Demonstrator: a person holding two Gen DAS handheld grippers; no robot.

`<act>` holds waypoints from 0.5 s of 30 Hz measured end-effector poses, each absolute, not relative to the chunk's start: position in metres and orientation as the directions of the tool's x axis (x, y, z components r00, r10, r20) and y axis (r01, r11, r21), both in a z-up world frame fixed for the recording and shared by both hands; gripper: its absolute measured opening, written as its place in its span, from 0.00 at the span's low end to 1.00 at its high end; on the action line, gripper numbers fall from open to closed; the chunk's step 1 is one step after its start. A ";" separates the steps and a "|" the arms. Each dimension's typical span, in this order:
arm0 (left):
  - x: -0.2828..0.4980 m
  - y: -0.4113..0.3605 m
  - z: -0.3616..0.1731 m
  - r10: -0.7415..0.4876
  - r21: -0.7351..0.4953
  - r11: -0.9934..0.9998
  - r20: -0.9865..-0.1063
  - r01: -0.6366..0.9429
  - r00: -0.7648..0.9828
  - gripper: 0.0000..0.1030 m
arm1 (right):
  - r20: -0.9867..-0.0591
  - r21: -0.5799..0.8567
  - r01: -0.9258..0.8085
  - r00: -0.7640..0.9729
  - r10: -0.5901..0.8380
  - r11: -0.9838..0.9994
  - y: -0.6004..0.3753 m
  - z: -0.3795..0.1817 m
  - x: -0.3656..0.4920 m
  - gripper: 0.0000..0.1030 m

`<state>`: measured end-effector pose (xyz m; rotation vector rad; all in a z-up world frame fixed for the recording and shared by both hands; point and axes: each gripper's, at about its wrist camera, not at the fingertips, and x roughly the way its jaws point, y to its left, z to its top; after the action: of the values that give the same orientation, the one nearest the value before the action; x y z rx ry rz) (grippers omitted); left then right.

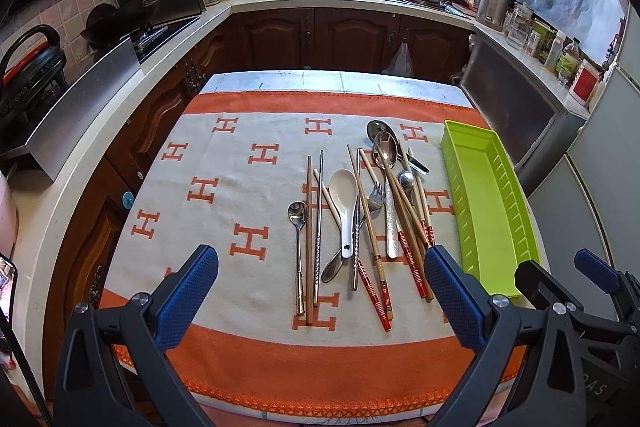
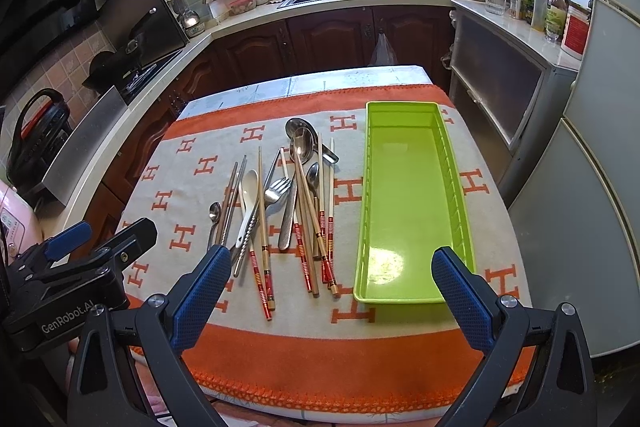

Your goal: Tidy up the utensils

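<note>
Several utensils, spoons, a fork and chopsticks, lie jumbled at centre frame on an orange-and-white cloth covering the tabletop. Just right sits an empty green tray. Both tools, left tool and right tool, hover spread wide, grasping nothing.

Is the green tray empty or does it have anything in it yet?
Empty. The green tray shows only bare floor; all the utensils lie beside it on the cloth.

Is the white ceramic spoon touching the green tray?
Apart. In the right wrist view, the white ceramic spoon lies left in the utensil pile; chopsticks and a strip of bare cloth separate it from the green tray.
</note>
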<state>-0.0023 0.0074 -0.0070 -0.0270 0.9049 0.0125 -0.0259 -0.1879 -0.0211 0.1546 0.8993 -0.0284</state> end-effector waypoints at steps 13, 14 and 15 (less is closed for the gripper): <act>0.024 0.018 -0.020 -0.080 -0.094 0.996 -0.805 0.006 0.588 0.98 | -0.814 0.102 0.106 0.580 0.022 0.989 -0.183 -0.027 0.000 0.99; 0.025 0.020 -0.021 -0.081 -0.096 0.995 -0.808 0.005 0.584 0.98 | -0.817 0.100 0.103 0.576 0.023 0.990 -0.182 -0.029 0.002 0.99; 0.028 0.022 -0.024 -0.084 -0.099 0.995 -0.814 0.006 0.574 0.98 | -0.821 0.099 0.100 0.570 0.025 0.990 -0.180 -0.031 0.005 0.99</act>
<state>0.0283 0.0217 -0.0239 -0.0890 0.9582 -0.0529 0.0055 -0.1800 -0.0307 0.1400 0.9645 -0.0442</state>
